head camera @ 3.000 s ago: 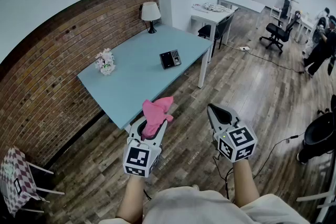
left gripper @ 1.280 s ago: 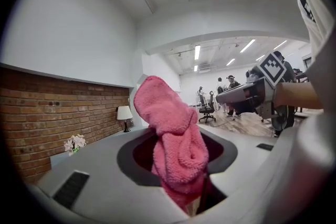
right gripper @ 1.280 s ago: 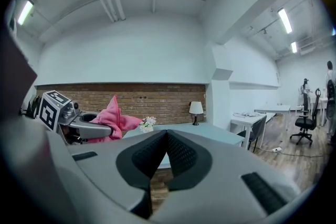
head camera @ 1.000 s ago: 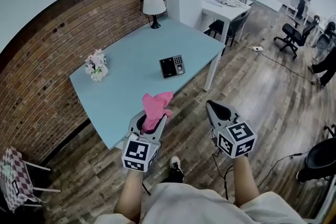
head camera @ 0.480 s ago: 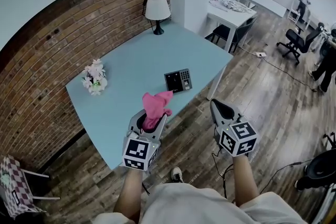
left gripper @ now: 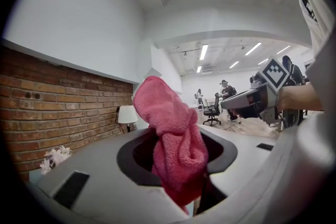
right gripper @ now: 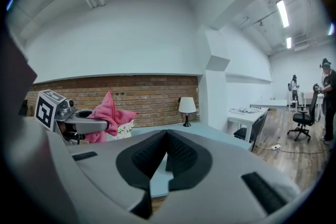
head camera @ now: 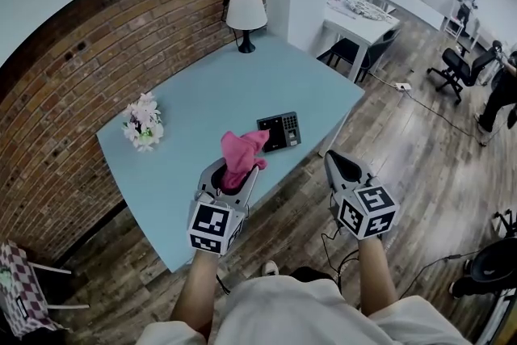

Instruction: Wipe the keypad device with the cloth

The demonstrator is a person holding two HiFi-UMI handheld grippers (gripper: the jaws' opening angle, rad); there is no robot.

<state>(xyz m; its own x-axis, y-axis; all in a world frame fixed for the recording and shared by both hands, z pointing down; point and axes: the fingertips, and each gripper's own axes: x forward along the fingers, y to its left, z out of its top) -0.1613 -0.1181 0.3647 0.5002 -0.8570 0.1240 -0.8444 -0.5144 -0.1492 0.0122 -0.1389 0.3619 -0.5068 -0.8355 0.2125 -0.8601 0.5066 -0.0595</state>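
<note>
The black keypad device (head camera: 279, 132) lies on the light blue table (head camera: 202, 105), near its front edge. My left gripper (head camera: 235, 175) is shut on a pink cloth (head camera: 241, 155), which sticks up from its jaws just short of the device; the same cloth (left gripper: 175, 149) fills the left gripper view. My right gripper (head camera: 339, 166) is shut and holds nothing; it hangs over the wooden floor to the right of the table. In the right gripper view, the right gripper (right gripper: 166, 157) shows closed jaws, and the left gripper with the pink cloth (right gripper: 105, 115) is at its left.
A white table lamp (head camera: 245, 12) stands at the table's far corner and a small flower bunch (head camera: 142, 120) near the brick wall. White desks, office chairs (head camera: 456, 65) and people are at the back right. A cable (head camera: 440, 113) runs across the wooden floor.
The view has closed in on the table. The keypad device now sits much nearer my left gripper, which still holds the pink cloth. The right gripper keeps its pose.
</note>
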